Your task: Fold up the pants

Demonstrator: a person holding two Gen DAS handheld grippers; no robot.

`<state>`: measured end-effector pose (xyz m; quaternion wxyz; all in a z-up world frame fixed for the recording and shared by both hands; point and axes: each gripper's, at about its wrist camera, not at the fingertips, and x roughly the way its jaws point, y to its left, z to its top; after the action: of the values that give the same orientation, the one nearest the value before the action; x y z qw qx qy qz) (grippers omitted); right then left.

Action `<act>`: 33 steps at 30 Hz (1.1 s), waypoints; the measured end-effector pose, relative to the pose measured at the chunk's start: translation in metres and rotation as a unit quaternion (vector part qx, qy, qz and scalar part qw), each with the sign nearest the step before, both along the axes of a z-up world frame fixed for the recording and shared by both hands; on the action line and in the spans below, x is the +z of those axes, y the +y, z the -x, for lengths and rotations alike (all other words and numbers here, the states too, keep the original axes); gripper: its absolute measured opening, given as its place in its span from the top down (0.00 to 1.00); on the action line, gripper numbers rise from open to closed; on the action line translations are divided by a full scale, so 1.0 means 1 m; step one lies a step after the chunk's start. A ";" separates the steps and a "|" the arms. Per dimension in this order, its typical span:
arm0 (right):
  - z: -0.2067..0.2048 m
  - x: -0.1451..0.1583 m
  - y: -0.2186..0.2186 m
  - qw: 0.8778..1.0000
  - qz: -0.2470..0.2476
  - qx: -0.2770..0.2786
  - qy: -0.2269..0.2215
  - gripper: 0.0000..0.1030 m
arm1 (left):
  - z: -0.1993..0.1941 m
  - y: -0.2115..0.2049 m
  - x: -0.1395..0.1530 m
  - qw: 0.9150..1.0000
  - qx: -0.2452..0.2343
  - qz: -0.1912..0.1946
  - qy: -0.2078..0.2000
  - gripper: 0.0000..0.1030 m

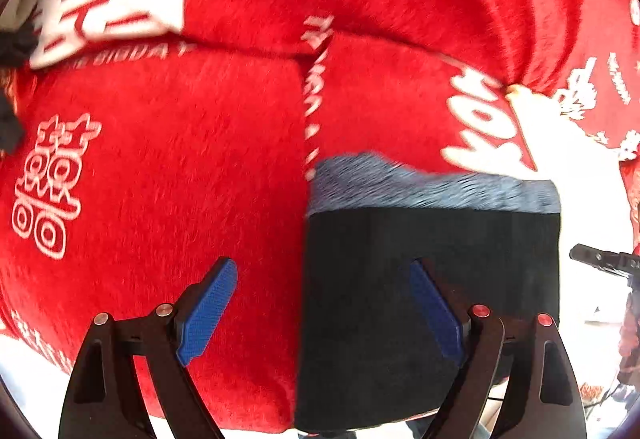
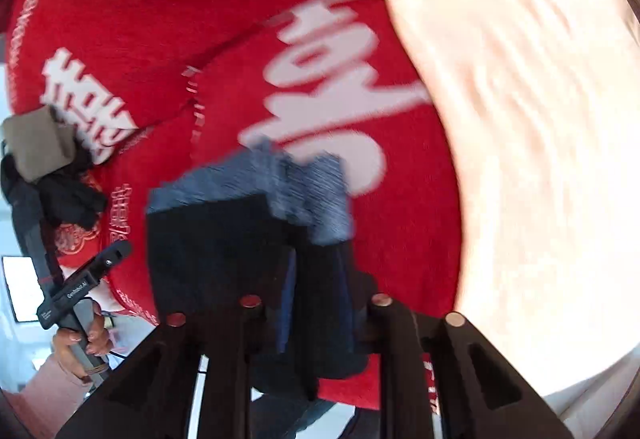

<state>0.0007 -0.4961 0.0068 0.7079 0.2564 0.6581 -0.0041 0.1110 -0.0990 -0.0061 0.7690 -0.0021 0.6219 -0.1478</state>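
Dark pants (image 1: 420,279) lie folded into a block on a red blanket (image 1: 180,159), with their grey-blue inner side (image 1: 432,187) showing along the far edge. My left gripper (image 1: 324,307) is open just above the block's left edge: one blue pad over the blanket, the other over the dark cloth. In the right wrist view the pants (image 2: 208,239) fill the middle, and my right gripper (image 2: 316,299) is shut on a fold of them near their right side. The view is blurred. A hand (image 2: 80,339) holds the left gripper (image 2: 80,287) at the lower left.
The red blanket carries large white characters (image 2: 320,99). A pale pink cloth (image 2: 520,159) covers its right part. A pile of khaki and dark clothes (image 2: 44,151) sits at the left edge. The blanket's near edge drops off to a light floor (image 1: 592,319).
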 end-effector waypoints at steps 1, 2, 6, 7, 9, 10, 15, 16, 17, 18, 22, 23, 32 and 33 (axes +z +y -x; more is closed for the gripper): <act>-0.004 0.005 0.009 1.000 -0.005 0.012 -0.011 0.80 | 0.001 -0.005 0.004 1.000 -0.007 0.008 -0.002 0.14; -0.007 0.006 0.017 1.000 -0.007 0.026 -0.014 0.80 | 0.003 -0.011 0.006 1.000 -0.018 0.017 -0.003 0.14; -0.014 -0.015 0.049 0.996 0.034 0.085 0.013 0.80 | 0.017 -0.045 -0.016 0.999 -0.050 0.000 -0.001 0.14; -0.015 -0.025 0.052 0.995 0.041 0.087 0.023 0.80 | 0.017 -0.050 -0.026 0.999 -0.048 -0.007 0.003 0.14; -0.017 -0.038 0.053 0.995 0.043 0.080 0.030 0.80 | 0.015 -0.052 -0.047 0.999 -0.036 -0.029 0.010 0.14; -0.019 -0.040 0.052 0.996 0.043 0.076 0.029 0.80 | 0.014 -0.051 -0.054 0.999 -0.033 -0.029 0.012 0.13; -0.021 -0.036 0.047 0.997 0.041 0.067 0.027 0.80 | 0.008 -0.046 -0.061 0.999 -0.011 -0.018 0.032 0.06; -0.020 -0.034 0.047 0.997 0.043 0.065 0.029 0.80 | 0.009 -0.046 -0.058 0.999 -0.013 -0.028 0.033 0.06; -0.017 -0.031 0.048 0.996 0.046 0.064 0.032 0.80 | 0.011 -0.046 -0.055 0.999 -0.015 -0.036 0.034 0.06; -0.014 -0.029 0.047 0.996 0.050 0.061 0.037 0.79 | 0.014 -0.046 -0.052 0.998 -0.016 -0.045 0.034 0.06; 0.005 -0.024 0.043 0.997 0.046 0.041 0.056 0.79 | 0.027 -0.042 -0.042 0.998 -0.020 -0.058 0.035 0.06; 0.011 -0.023 0.043 0.996 0.048 0.039 0.063 0.79 | 0.029 -0.041 -0.040 0.997 -0.020 -0.060 0.036 0.06; 0.053 -0.007 0.049 0.993 0.055 0.024 0.098 0.63 | 0.067 -0.046 -0.020 0.994 -0.034 -0.090 0.056 0.06; 0.056 -0.005 0.051 0.993 0.059 0.024 0.104 0.59 | 0.070 -0.047 -0.017 0.993 -0.037 -0.091 0.058 0.06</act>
<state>-0.0552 -0.4452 0.0015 0.6494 0.1970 0.7326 -0.0524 0.0407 -0.1459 -0.0235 0.7227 0.0822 0.6759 -0.1185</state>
